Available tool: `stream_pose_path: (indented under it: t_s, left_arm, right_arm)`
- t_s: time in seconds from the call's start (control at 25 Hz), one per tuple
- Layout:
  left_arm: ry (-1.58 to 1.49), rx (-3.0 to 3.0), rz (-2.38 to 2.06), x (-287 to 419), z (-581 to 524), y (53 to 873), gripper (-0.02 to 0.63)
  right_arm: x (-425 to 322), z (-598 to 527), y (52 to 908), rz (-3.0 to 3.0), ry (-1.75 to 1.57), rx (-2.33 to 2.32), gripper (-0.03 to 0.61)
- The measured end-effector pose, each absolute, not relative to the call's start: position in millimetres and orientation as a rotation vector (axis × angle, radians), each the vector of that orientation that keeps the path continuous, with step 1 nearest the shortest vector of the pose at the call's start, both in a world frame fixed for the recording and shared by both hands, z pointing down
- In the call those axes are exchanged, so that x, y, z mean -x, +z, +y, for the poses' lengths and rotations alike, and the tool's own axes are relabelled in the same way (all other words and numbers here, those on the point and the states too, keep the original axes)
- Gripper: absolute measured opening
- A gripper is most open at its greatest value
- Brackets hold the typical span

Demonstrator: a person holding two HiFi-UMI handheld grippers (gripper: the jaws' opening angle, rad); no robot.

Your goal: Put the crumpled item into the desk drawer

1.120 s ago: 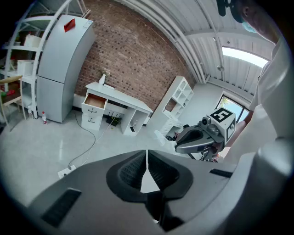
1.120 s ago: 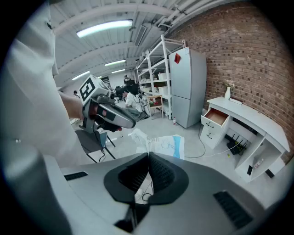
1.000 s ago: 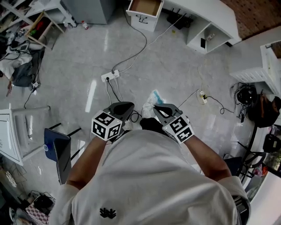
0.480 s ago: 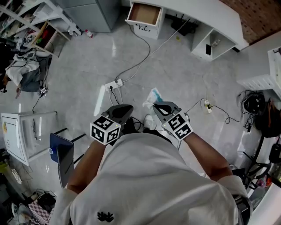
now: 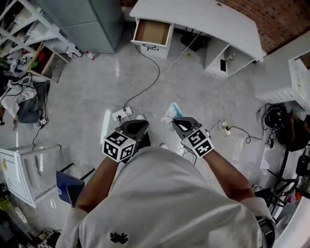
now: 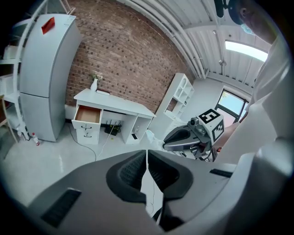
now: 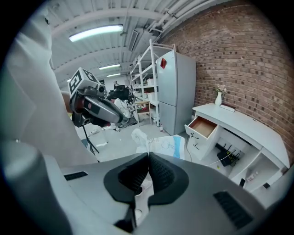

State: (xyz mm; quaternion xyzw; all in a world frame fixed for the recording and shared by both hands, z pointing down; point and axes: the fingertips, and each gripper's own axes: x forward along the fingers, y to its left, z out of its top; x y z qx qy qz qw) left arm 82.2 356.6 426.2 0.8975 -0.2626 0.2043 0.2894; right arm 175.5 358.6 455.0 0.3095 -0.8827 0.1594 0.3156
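A crumpled white item with a blue stripe [image 5: 172, 112] sticks out past the tips of my right gripper [image 5: 177, 121], which is shut on it. In the right gripper view the crumpled item [image 7: 158, 144] bulges above the closed jaws. My left gripper [image 5: 137, 127] is held beside it at the same height, shut with nothing between its fingers. The white desk [image 5: 193, 14] stands ahead by the brick wall. Its drawer [image 5: 151, 32] is pulled open and shows a bare brown inside, as seen too for the drawer [image 6: 87, 114] and the drawer [image 7: 202, 127] in the gripper views.
A white power strip [image 5: 121, 114] with cables lies on the grey floor just ahead of my left gripper. A second socket [image 5: 224, 128] lies to the right. A grey fridge [image 5: 99, 22] stands left of the desk. A blue chair [image 5: 68, 186] is at my left.
The desk and its open drawer have come nearer in the head view as the person moves toward them. Both grippers stay shut, the right one still holding the crumpled item.
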Motion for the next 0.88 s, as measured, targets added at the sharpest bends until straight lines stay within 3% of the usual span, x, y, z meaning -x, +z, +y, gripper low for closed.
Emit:
stream_pose_path:
  t_s: [0.52,0.88]
  left_arm:
    - [0.555,-2.421,-0.654,43.0,131.2,435.2,0.031]
    - [0.512,-2.378,-0.672,26.1,42.5,441.2,0.031]
  right_arm:
    - [-59.2,127.7,467.7,-2.222,0.321,-0.841,0.029]
    - [-74.1,2.3,494.7,-2.194,0.276,-0.785,0.029]
